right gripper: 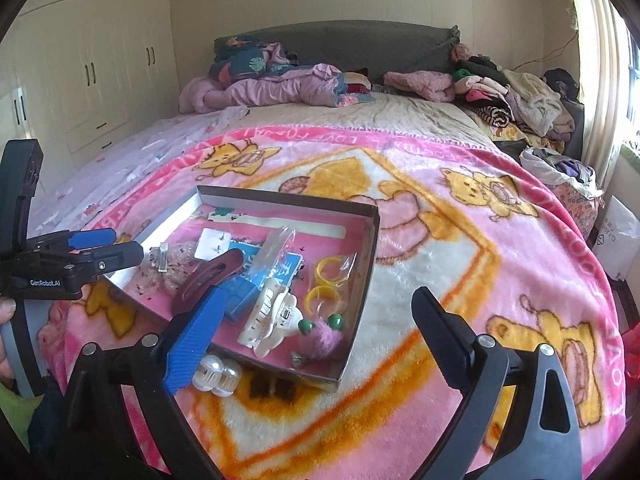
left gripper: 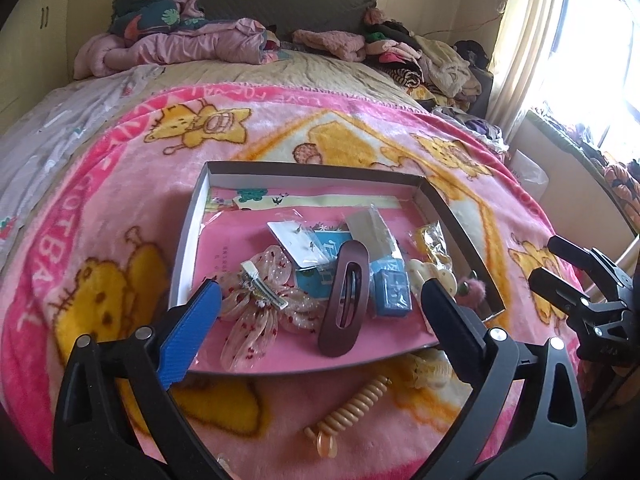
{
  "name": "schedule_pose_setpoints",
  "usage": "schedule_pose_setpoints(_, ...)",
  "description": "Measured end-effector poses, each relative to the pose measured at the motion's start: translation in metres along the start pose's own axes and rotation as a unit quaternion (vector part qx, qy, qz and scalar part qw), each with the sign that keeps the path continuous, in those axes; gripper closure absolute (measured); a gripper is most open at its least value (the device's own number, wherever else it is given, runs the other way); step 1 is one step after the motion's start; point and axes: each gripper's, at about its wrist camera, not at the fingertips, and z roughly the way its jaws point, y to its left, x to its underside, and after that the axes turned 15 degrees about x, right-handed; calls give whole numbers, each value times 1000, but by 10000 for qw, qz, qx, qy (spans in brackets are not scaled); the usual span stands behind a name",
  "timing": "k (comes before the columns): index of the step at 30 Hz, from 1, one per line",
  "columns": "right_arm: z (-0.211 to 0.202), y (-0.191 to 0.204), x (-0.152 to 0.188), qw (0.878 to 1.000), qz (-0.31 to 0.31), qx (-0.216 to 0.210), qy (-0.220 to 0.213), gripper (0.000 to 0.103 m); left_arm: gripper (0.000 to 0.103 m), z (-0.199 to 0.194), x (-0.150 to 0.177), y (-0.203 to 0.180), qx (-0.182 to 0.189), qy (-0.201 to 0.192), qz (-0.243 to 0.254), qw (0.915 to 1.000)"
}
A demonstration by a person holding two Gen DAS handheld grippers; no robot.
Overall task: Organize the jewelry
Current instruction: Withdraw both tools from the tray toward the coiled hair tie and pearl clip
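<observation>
A shallow cardboard box (left gripper: pixel 188 232) (right gripper: pixel 370 256) lies on the pink blanket. It holds a brown oval hair clip (left gripper: pixel 345 300) (right gripper: pixel 208 278), a sheer bow clip (left gripper: pixel 256 308), blue packets (left gripper: pixel 394 290), a white claw clip (right gripper: pixel 270 314), yellow rings in a bag (right gripper: pixel 324 280) and a pink pompom (right gripper: pixel 320 338). A tan spiral hair tie (left gripper: pixel 352 412) and a clear claw clip (right gripper: pixel 218 372) lie on the blanket in front of the box. My left gripper (left gripper: pixel 320 304) is open and empty over the box's near edge. My right gripper (right gripper: pixel 316 312) is open and empty at the box's near right corner.
The bed carries a pink cartoon blanket (right gripper: pixel 460 248). Piles of clothes (right gripper: pixel 512 96) and bedding (left gripper: pixel 180 40) sit at the headboard. A window with a curtain (left gripper: pixel 520 40) is at the right. Wardrobes (right gripper: pixel 100 60) stand at the left.
</observation>
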Motion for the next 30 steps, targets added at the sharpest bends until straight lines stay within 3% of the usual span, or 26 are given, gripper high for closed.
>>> schedule_pose_setpoints(18,-18,9,11,9997,-162,-186,35,11,12,-25,30,7,-265,14,-85,9996)
schedule_pose_setpoints(30,-16,27,31,9986,-345,-324,254,11,12,-25,54,14,-420,280,3,9987)
